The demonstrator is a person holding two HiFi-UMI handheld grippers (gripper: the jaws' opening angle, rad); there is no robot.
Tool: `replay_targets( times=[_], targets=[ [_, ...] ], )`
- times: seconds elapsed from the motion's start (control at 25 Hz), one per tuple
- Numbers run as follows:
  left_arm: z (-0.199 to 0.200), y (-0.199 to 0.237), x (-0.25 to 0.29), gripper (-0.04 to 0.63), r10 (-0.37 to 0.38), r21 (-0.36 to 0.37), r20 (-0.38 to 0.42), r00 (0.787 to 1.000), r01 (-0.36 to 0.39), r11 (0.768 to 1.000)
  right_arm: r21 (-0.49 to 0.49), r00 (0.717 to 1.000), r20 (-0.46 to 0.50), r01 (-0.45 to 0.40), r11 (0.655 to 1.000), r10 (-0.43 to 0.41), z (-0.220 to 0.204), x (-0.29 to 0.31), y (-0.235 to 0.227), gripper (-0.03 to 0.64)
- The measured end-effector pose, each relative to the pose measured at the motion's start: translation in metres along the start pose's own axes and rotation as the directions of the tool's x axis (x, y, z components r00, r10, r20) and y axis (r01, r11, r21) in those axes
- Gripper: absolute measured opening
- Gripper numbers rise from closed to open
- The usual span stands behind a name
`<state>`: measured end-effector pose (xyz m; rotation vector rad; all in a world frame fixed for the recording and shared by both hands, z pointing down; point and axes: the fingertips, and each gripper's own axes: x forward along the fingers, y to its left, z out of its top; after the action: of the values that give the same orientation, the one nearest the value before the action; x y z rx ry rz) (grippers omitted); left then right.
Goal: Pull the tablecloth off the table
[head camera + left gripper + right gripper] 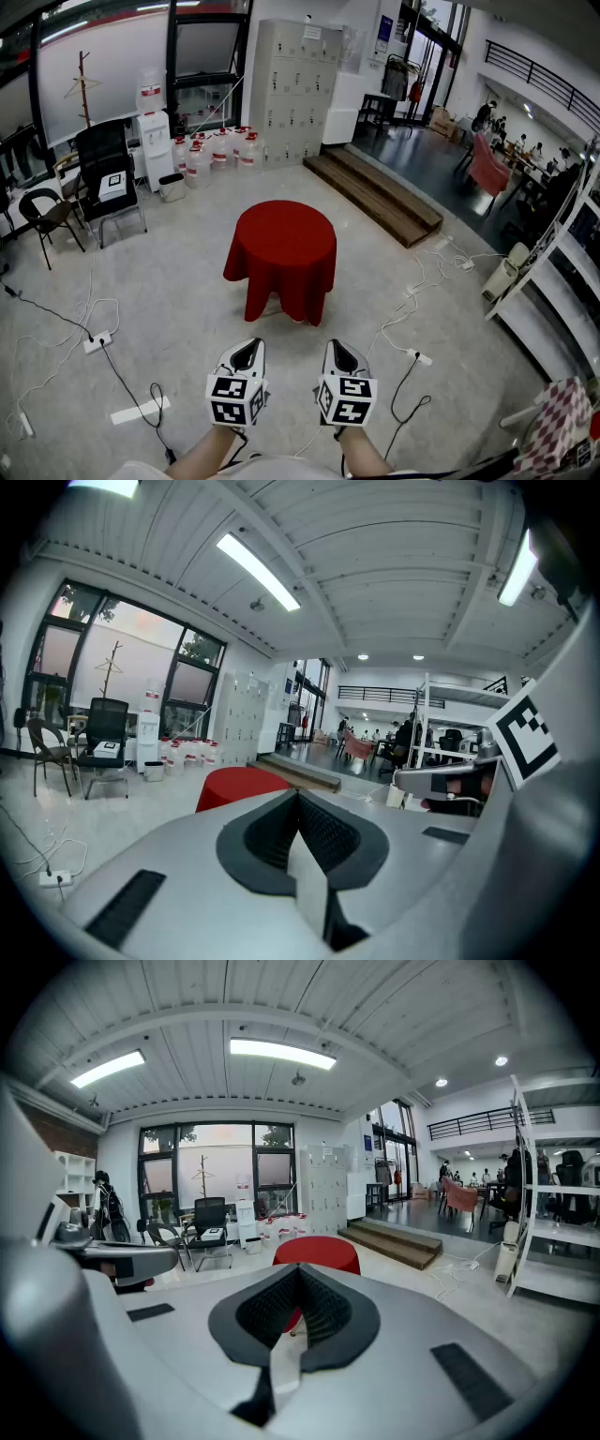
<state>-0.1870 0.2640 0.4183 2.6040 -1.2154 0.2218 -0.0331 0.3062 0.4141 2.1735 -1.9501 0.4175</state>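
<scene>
A round table draped in a red tablecloth point(281, 246) stands on the floor some way ahead of me; the cloth hangs down nearly to the floor. It also shows past the jaws as a red tablecloth point(239, 783) and a red tablecloth point(317, 1251). My left gripper point(247, 354) and right gripper point(338, 356) are held side by side near my body, well short of the table. Both are shut with nothing between the jaws.
Cables and power strips point(97, 341) trail over the floor to the left and right of the table. A black chair point(108, 178) and water jugs point(217, 150) stand at the back left, wooden steps point(380, 195) at the back right, white shelving point(553, 281) at the right.
</scene>
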Motion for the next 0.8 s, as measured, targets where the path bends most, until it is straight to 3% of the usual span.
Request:
replay_targets(
  times=[0.44,0.8],
  targets=[
    [-0.008,0.016,0.000,0.015,-0.032,0.010,-0.017,0.999,0.033,0.999,0.027,1.000,0.006,0.012,1.000,-0.012,-0.008,0.004,0.014,0.025],
    [-0.019,0.018,-0.005,0.015,-0.063,0.014,-0.038,0.997,0.064,0.998,0.065,0.997,-0.046,0.063,0.996,-0.060,-0.030,-0.002,0.011,0.025]
  ],
)
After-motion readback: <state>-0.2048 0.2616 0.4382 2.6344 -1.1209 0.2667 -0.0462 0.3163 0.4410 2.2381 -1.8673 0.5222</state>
